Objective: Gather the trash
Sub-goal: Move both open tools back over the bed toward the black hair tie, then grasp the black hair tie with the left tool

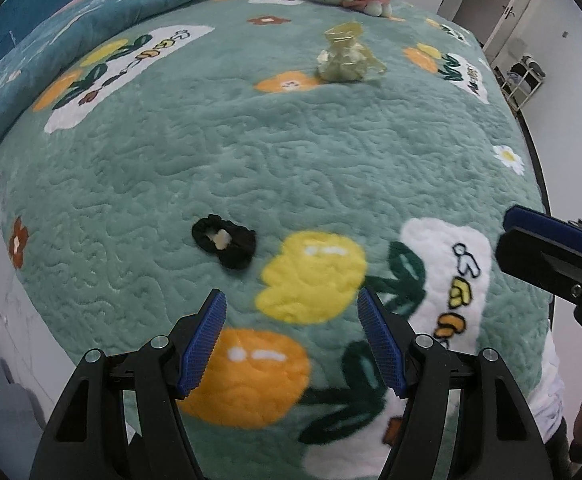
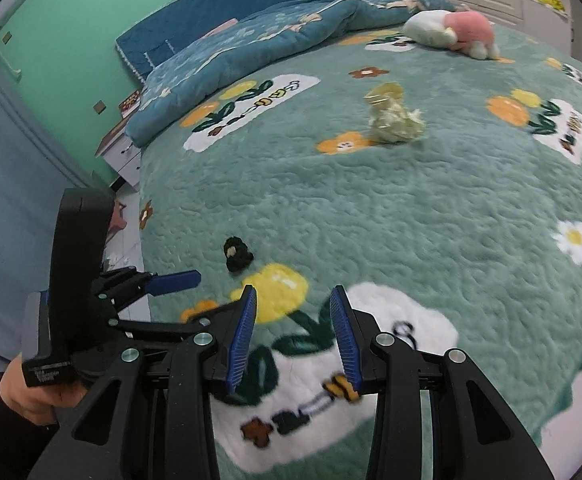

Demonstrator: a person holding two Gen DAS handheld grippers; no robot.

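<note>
Two pieces of likely trash lie on the bed cover (image 1: 291, 168): a small black scrap with a pale bit on it (image 1: 223, 241) and a crumpled yellowish plastic bag (image 1: 345, 60). The scrap sits just ahead of the left gripper (image 1: 291, 336) and to the left of its fingers; the bag lies well beyond both grippers, near the middle of the bed. The left gripper's jaws stand wide with nothing between them. The right gripper (image 2: 293, 336) is narrower, also empty, with the scrap ahead and to its left. This looks like the approach step. Next, the left gripper probably needs to shift left and down to straddle the scrap before closing.
</note>
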